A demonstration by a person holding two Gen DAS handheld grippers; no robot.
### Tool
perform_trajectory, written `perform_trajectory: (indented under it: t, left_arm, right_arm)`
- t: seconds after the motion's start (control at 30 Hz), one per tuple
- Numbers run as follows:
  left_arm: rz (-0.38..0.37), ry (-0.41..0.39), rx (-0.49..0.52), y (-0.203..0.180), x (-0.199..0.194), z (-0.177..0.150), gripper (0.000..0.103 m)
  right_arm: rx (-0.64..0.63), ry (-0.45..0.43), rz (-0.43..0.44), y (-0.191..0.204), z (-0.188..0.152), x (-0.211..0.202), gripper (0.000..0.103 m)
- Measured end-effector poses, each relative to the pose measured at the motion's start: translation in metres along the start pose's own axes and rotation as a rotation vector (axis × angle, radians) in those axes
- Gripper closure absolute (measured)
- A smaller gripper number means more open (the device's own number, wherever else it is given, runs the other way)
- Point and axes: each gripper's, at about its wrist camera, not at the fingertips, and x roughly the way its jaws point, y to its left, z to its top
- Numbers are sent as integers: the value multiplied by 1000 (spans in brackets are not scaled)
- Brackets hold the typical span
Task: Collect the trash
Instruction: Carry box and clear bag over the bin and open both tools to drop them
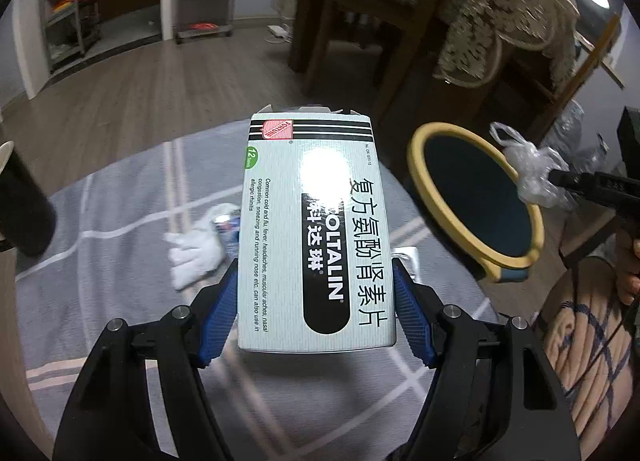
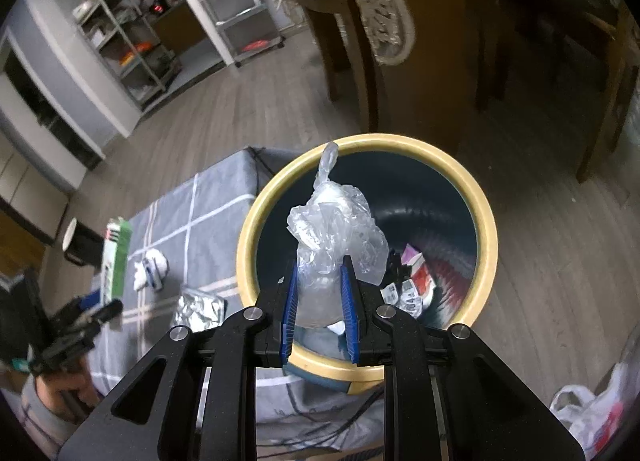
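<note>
Two tools: left tool (image 1: 316, 313) pinches "OLTALIN" box (image 1: 316, 229); right tool (image 2: 320, 309) pinches plastic bag (image 2: 336, 237).

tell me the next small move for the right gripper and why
Probably open the right gripper and drop the crumpled plastic bag. It hangs pinched between the blue pads, directly over the open mouth of the yellow-rimmed bin, where other wrappers already lie. The left gripper, clamped on the medicine box, could follow afterwards.

Glossy cardboard box (image 1: 316, 229) with glare, ribbed blue pads (image 1: 218, 317), crinkly clear plastic bag (image 2: 336, 237), matt checked cloth (image 1: 120, 261), crumpled shiny foil (image 2: 200, 307), wood-look floor (image 2: 260, 113).
</note>
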Motion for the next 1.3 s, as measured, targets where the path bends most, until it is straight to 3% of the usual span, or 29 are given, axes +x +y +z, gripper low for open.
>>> perform_trajectory:
  t: [0.23,0.47,0.67,1.03,1.3]
  left_arm:
    - [-97,36,15,-42,19,19,33]
    - [-170,76,81,-109,48,48,33]
    - [-188,132,125,-150,80,64,33]
    - [-164,226,125,-175,126,68,32]
    - [-172,212,104,-167,120,64,32]
  right_arm:
    - [16,3,-2,-3,-2,4,81]
    - [62,-1,7,-13,-4,2,81]
    - [89,20,-5,-19,-3,6,81]
    - [136,31,-4,-31,0,11,81]
    - [125,53,-15,-29,-1,15,81]
